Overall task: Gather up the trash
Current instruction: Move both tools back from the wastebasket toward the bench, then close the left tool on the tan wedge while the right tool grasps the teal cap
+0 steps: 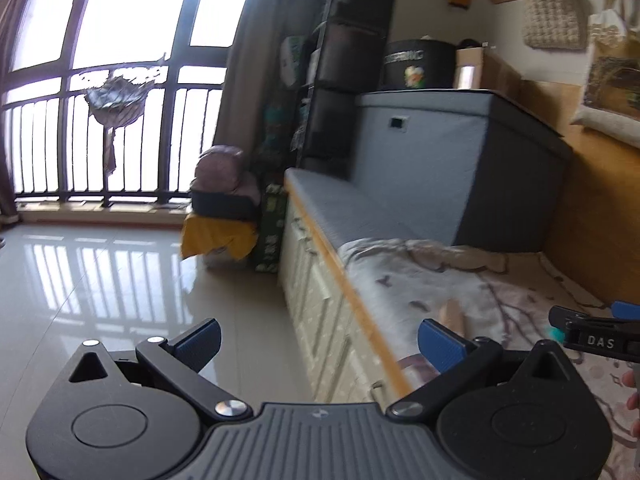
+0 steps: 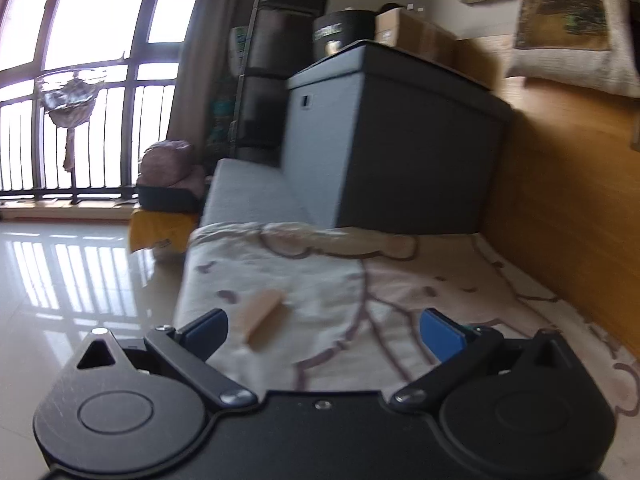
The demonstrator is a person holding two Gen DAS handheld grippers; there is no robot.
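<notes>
The flat tan cardboard-like strip [image 2: 262,316] lies on the pale patterned blanket [image 2: 340,280] covering the low bench, near its left edge. It sits just ahead of the right gripper [image 2: 324,334], towards that gripper's left finger, with its long axis slanting from near-left to far-right. The right gripper's jaws are spread and hold nothing. The left gripper [image 1: 320,344], jaws also spread and empty, hangs over the bench edge and glossy tiled floor [image 1: 100,280], so the right looks nearer. Nothing blocks the strip; the grey storage box [image 2: 380,140] stands well beyond it.
</notes>
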